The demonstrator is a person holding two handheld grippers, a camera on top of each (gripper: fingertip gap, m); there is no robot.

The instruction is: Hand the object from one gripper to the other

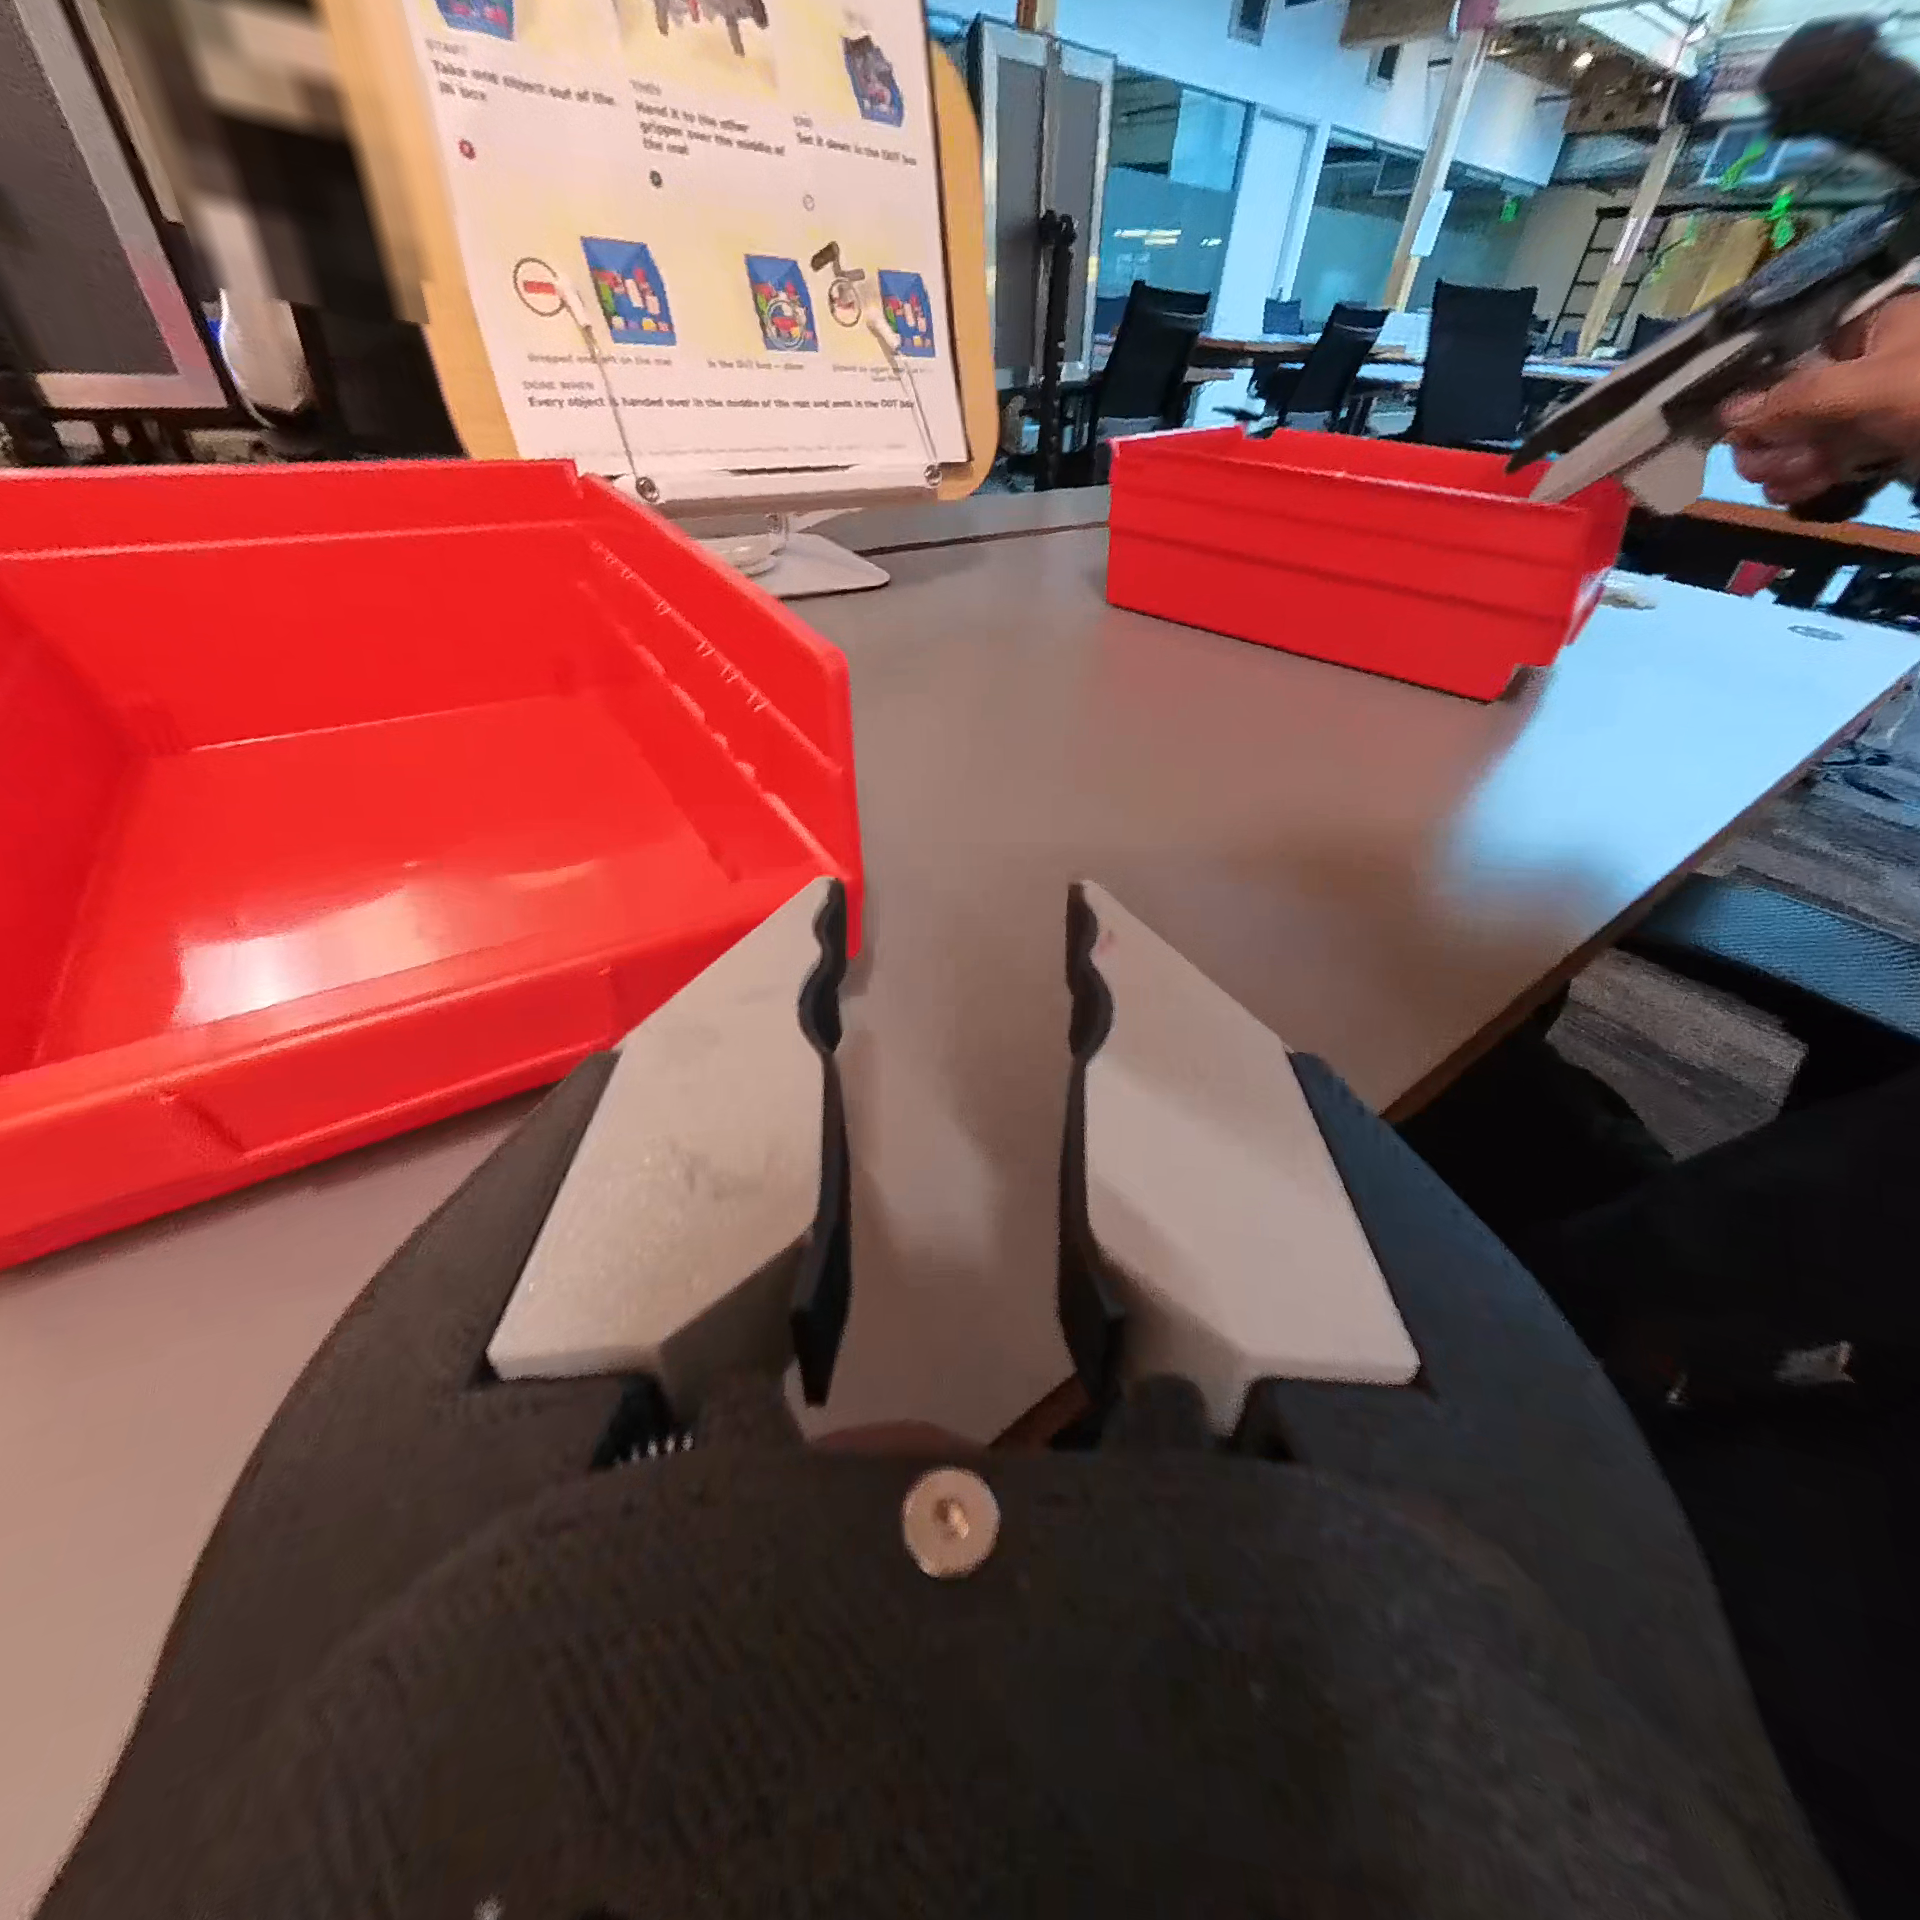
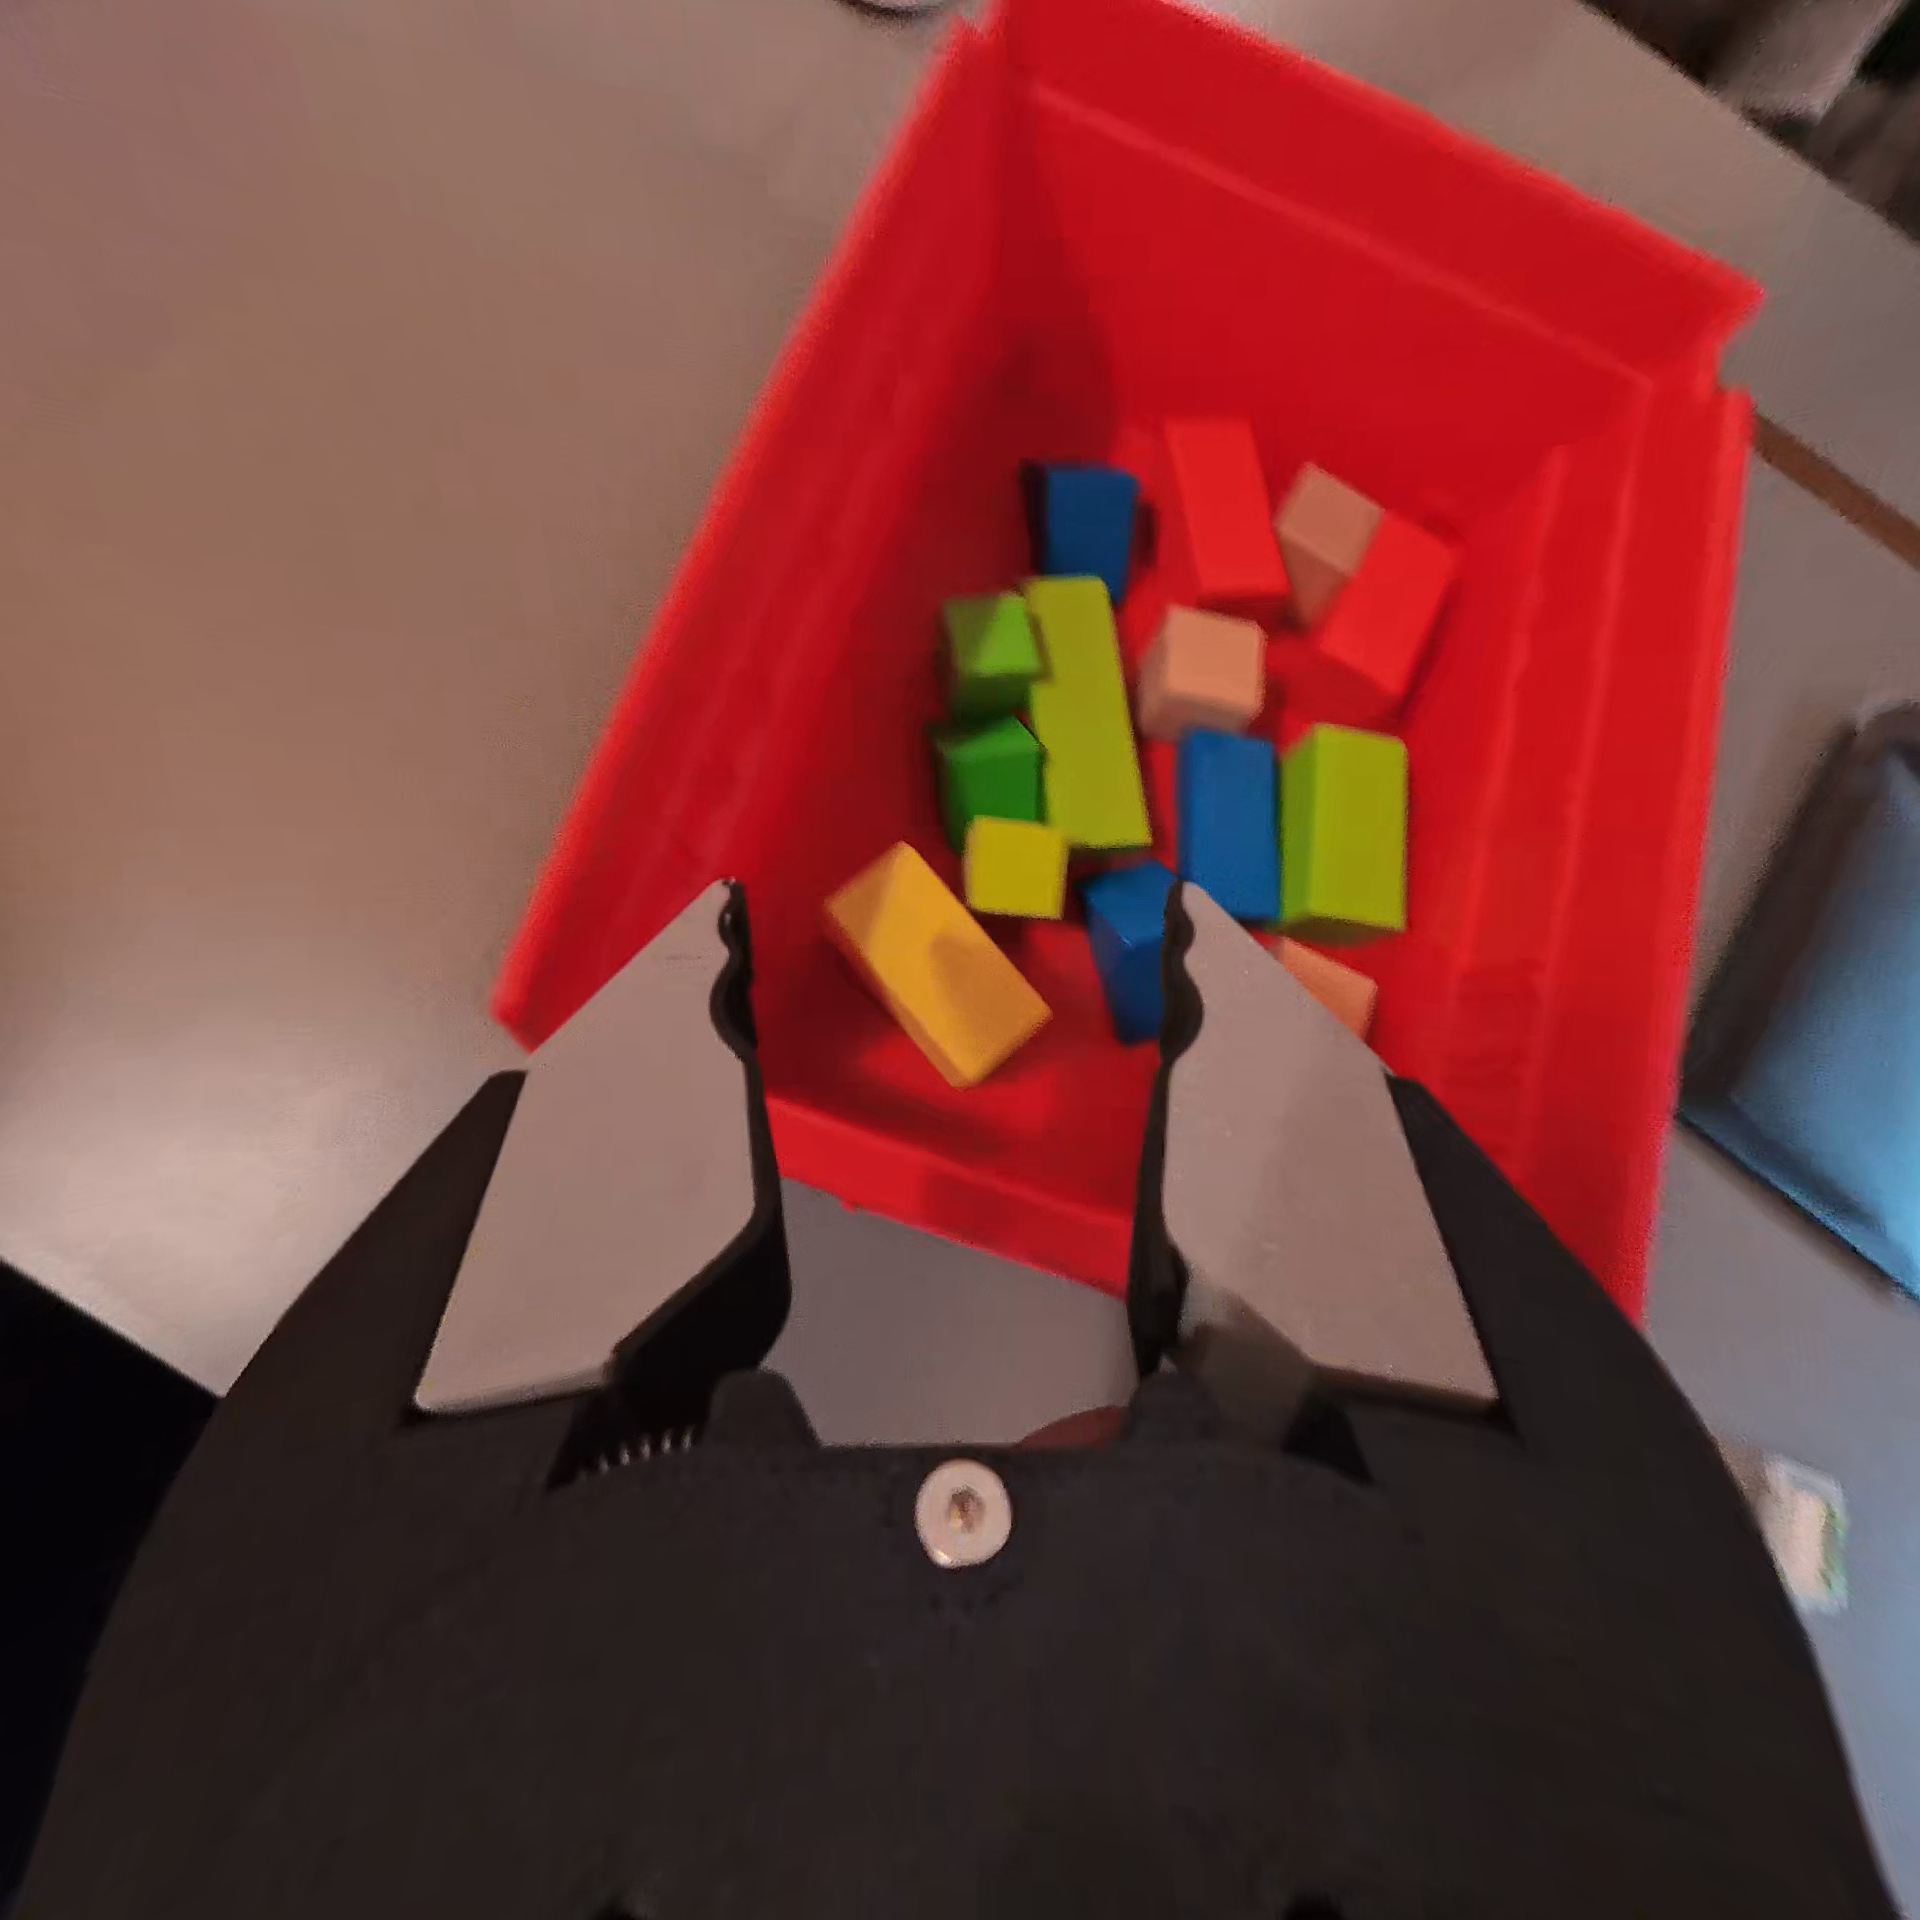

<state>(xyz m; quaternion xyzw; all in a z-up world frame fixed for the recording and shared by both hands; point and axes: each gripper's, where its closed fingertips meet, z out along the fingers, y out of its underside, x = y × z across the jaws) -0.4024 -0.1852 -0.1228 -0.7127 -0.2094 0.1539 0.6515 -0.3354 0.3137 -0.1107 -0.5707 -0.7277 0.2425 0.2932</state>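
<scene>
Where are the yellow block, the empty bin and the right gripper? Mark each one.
Yellow block [image 2: 935, 977]: right wrist view, top face.
Empty bin [image 1: 416, 831]: left wrist view, bare floor.
Right gripper [image 2: 951, 935]: right wrist view, midway between open fingertips.

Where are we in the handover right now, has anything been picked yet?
Early stage. Done: nothing visibly; the near red bin by the left hand-held gripper is bare. In hand: the right hand-held gripper is open above the block-filled bin, nearest the yellow block. Left: grasp, handover, drop-off.

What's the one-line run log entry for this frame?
phase: pre-pick | right gripper: open, empty, above bin of blocks | left gripper: open, empty, beside empty bin | handover: not started
</scene>
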